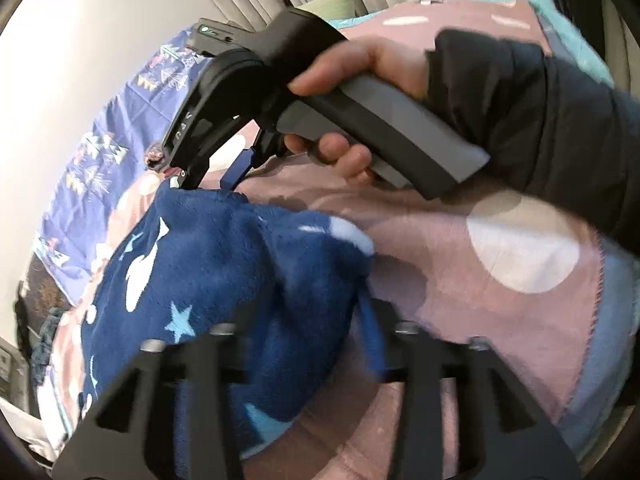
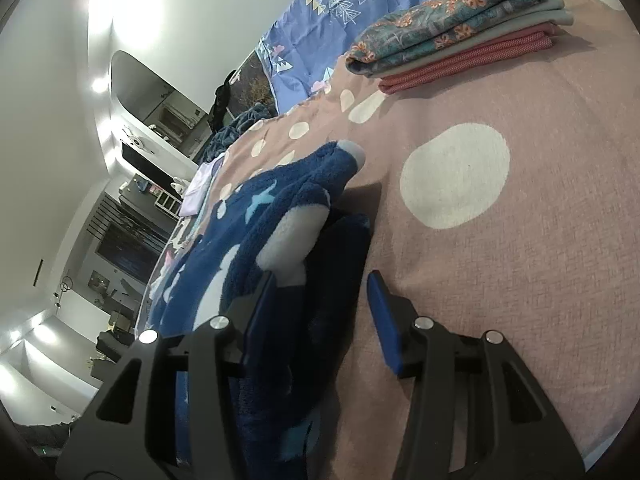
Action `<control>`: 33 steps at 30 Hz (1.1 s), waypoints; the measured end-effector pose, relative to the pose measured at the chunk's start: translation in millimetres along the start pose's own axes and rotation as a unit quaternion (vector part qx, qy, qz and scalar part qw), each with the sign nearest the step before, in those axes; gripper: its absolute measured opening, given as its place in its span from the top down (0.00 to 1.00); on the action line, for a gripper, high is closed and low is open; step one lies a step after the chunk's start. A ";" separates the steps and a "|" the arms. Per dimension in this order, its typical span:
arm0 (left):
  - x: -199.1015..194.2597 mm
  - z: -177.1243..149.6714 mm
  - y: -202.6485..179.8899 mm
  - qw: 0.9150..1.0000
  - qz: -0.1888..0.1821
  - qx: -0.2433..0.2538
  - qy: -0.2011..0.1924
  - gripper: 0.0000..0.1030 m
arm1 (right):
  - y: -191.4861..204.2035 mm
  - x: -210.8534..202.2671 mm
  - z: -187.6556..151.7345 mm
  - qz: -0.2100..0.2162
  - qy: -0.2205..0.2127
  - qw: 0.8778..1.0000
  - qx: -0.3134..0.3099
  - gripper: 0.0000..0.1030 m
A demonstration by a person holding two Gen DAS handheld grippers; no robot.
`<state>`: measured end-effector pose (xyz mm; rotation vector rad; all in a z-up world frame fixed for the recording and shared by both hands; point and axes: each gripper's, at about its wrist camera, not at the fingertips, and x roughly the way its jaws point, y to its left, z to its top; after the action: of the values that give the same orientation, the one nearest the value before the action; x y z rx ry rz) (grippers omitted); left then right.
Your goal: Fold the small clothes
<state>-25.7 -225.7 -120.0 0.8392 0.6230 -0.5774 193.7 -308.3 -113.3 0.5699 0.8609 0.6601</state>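
Your fleece garment (image 2: pixel 256 240) lies bunched on the bedspread (image 2: pixel 520 280), toward the left of the right wrist view. A stack of folded clothes (image 2: pixel 460 40) sits on the same bedspread, well apart from the garment, behind it and to the right. A patterned sheet (image 2: pixel 320 20) lies behind the stack, against the wall. In the left wrist view, your right gripper (image 1: pixel 212 178) stands at the garment's far edge, your left gripper (image 1: pixel 304 344) at its near edge, garment between them.

Black sleeve (image 1: pixel 540 120); black gripper (image 2: pixel 320 304), blue jaws, silver screws; grey-black handle (image 1: pixel 380 136)
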 end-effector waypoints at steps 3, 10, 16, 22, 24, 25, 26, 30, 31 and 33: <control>5.4 0.1 -9.6 0.999 0.026 0.025 -0.009 0.37 | 0.1 0.7 -0.1 -0.003 0.000 1.000 0.000 0.52; 15.7 9.6 21.8 0.999 -0.004 -0.030 -0.027 0.76 | -1.0 2.3 0.7 -0.008 0.005 1.000 0.005 0.49; 1.6 5.2 34.7 0.996 -0.056 -0.056 -0.041 0.82 | 13.2 28.2 18.9 -0.038 0.053 0.998 0.016 0.36; 4.8 1.4 36.7 0.995 -0.062 -0.065 -0.046 0.82 | 4.4 24.4 36.6 -0.016 -0.006 0.995 0.096 0.93; 9.7 -2.0 34.8 0.994 -0.074 -0.071 -0.043 0.83 | -13.1 35.4 33.6 -0.047 0.005 0.994 0.099 0.94; 12.0 -3.3 33.6 0.994 -0.076 -0.071 -0.042 0.83 | -27.2 42.8 29.2 -0.043 0.014 0.992 0.117 0.94; 15.4 -4.4 35.6 0.994 -0.075 -0.070 -0.040 0.83 | -35.6 42.9 27.8 -0.024 0.014 0.991 0.130 0.94; 16.2 -4.2 36.9 0.994 -0.076 -0.070 -0.041 0.82 | -27.7 25.0 31.5 0.003 0.006 0.993 0.121 0.81; 15.9 -4.4 37.3 0.994 -0.077 -0.072 -0.041 0.82 | -29.3 20.7 31.0 0.012 0.005 0.992 0.126 0.72; 16.6 -4.7 38.8 0.993 -0.078 -0.074 -0.042 0.82 | -35.9 9.9 29.7 0.049 0.004 0.988 0.144 0.63</control>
<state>10.7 -204.5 -114.8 0.6285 0.6495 -0.6957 233.5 -330.5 -127.2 0.8758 0.9464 0.6315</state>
